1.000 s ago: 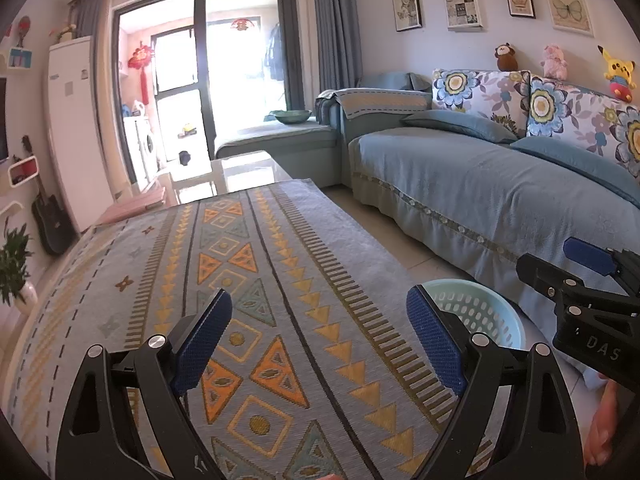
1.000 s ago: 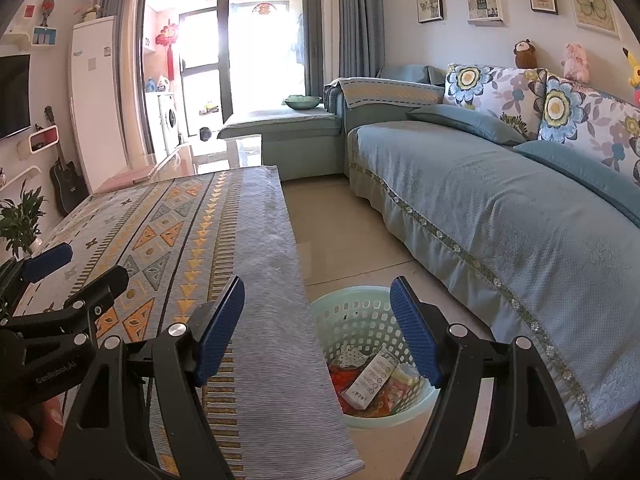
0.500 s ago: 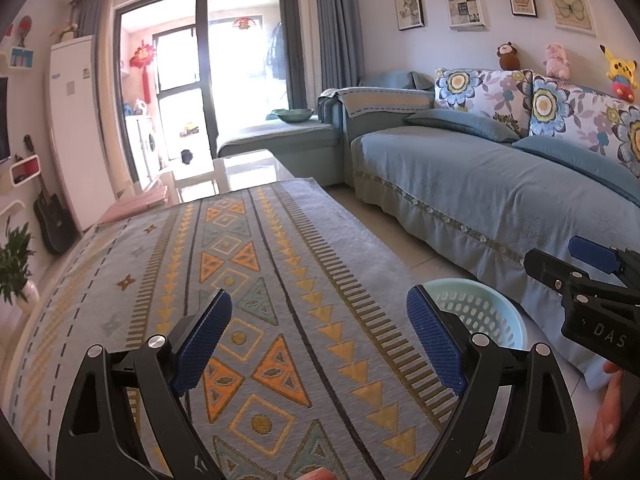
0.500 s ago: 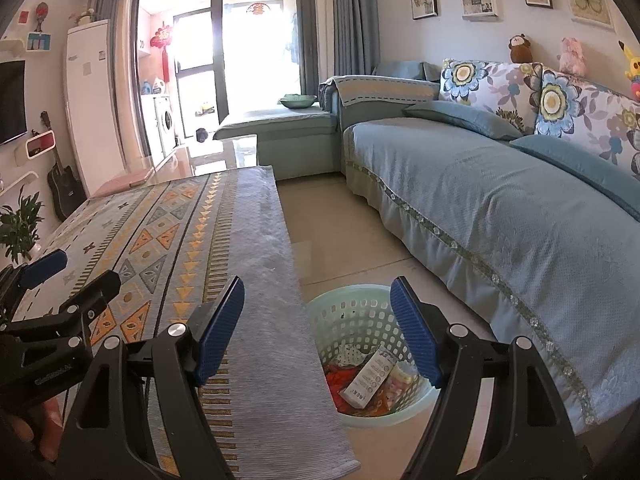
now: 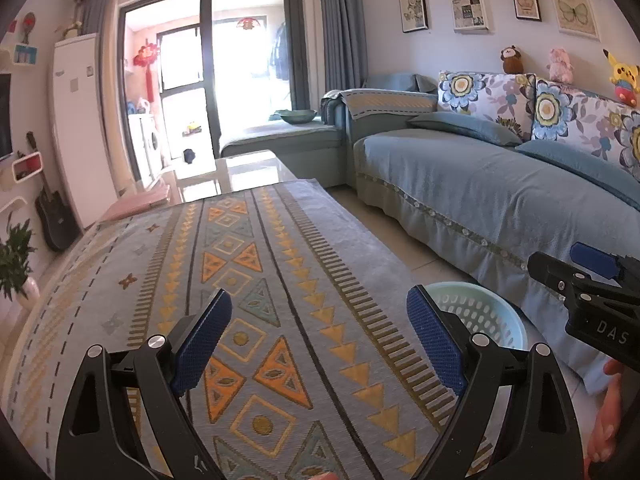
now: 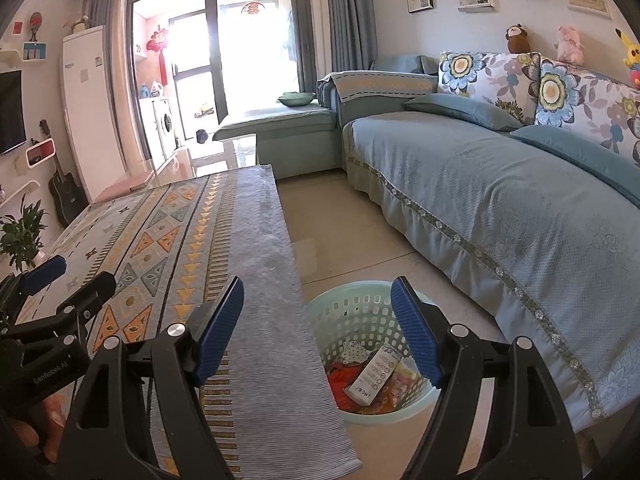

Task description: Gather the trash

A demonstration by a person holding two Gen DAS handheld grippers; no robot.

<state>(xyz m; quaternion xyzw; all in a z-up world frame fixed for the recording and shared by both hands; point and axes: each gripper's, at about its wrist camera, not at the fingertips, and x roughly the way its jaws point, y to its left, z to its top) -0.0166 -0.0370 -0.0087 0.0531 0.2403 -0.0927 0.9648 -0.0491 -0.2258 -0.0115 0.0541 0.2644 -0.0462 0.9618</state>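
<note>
Both grippers stand with their blue-padded jaws spread wide and nothing between them: the left gripper [image 5: 319, 334] hangs over the grey woven tablecloth with orange and yellow triangle bands [image 5: 256, 280], and the right gripper [image 6: 318, 320] hangs past the cloth's edge, above the floor.

Down between the table and the long blue-covered sofa [image 6: 500, 208] sits the pale green perforated plastic basket [image 6: 352, 308], resting on the beige tiled floor [image 6: 344, 216] just beside the hanging cloth. The trash is already inside it: a white printed cardboard carton [image 6: 374, 374] lying tilted on top of crumpled red and orange wrappers [image 6: 340, 376] (what the other scraps are is too small to tell). No loose litter shows on the cloth in either view, so the collecting looks close to done, or done.

As a judgement on handling: the carton looks light and fairly stiff, best pinched across its narrow faces, where it would crush least. The wrappers look thin, soft and probably slick, so a bunched fold should hold better than a flat edge. The basket itself appears light and slightly flexible; its rim, with the holes just below, seems the surest place to clamp, though a one-sided hold may tip it.
</note>
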